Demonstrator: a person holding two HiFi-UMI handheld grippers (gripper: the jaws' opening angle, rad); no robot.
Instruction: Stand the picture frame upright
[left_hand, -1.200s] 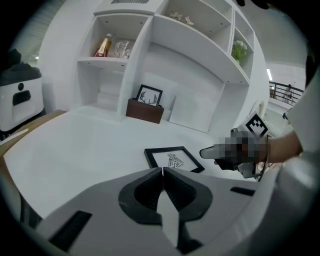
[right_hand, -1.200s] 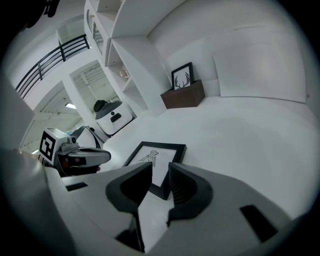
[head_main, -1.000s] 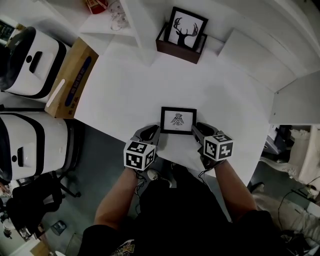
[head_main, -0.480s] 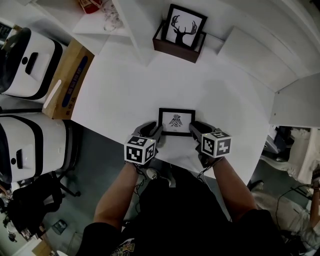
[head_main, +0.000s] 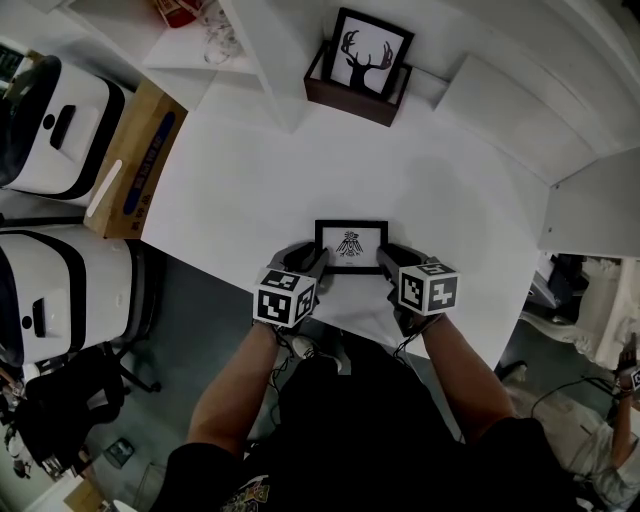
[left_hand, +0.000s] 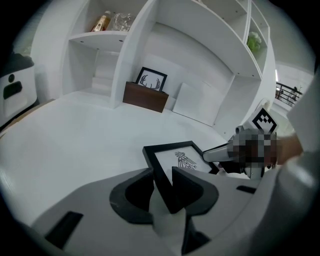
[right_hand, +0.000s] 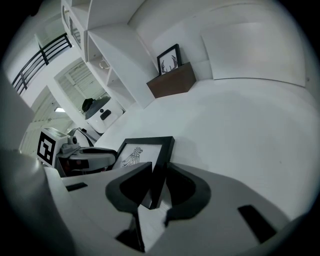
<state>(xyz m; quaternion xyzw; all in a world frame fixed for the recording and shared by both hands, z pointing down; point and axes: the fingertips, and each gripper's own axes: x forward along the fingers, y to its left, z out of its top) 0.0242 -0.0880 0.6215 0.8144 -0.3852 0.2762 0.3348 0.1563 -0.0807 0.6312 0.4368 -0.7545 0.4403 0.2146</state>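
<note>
Item one, left gripper (left_hand: 162, 172): its jaws pinch the left side bar of the picture frame (head_main: 351, 245), and the bar runs straight down the gap with a pad against each face. Item two, right gripper (right_hand: 159, 167): its jaws have just been closing on the opposite side bar, which sits between them, and both pads look to press on it. I judge the two side grips are mirrored so that the frame can be tipped up about its lower edge without twisting. Item three, the frame itself: black border, pale print of a small winged figure, face up, spanning from one pair of jaws to the other. Whether its far edge rests on the table (head_main: 300, 170) or is just clear of it I cannot tell, and it is not yet upright. Item four, ahead of the jaws: bare white tabletop, room enough to set the frame down standing. Item five, well beyond the jaws at the table's back: a brown wooden box (head_main: 350, 98) holding an antler print (head_main: 372, 55) that stands upright, a likely model for the finished pose. Item six, farthest: white shelving (left_hand: 100, 35) up and to the left of the jaws.
</note>
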